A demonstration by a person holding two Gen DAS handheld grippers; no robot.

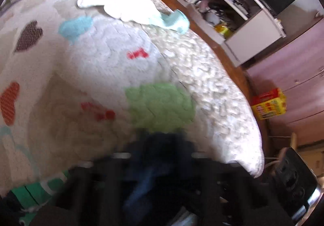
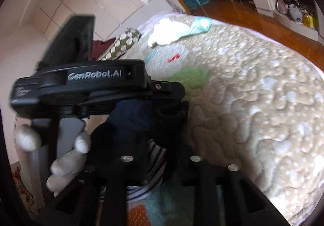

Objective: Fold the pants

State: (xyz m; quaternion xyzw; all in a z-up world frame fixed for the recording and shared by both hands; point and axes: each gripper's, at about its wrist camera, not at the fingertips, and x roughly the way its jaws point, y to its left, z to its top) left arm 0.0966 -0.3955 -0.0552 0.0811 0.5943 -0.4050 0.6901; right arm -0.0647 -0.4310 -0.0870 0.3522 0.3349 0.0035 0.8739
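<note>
The pants (image 1: 160, 157) are dark navy cloth with a striped lining (image 2: 151, 167). My left gripper (image 1: 160, 145) is shut on a bunch of the pants and holds it above the quilted bed. In the right wrist view the left gripper's black body (image 2: 97, 84), held by a white-gloved hand (image 2: 66, 157), is close in front, with the pants (image 2: 133, 124) hanging from it. My right gripper (image 2: 160, 157) is shut on the same cloth just below the left one. Both views are blurred.
The bed has a patterned quilt (image 1: 85, 68) with a beige bumpy border (image 2: 253, 104). A white and mint garment (image 1: 129, 7) lies at its far end. White shelves (image 1: 232, 3) and a yellow box (image 1: 269, 106) stand on the wooden floor to the right.
</note>
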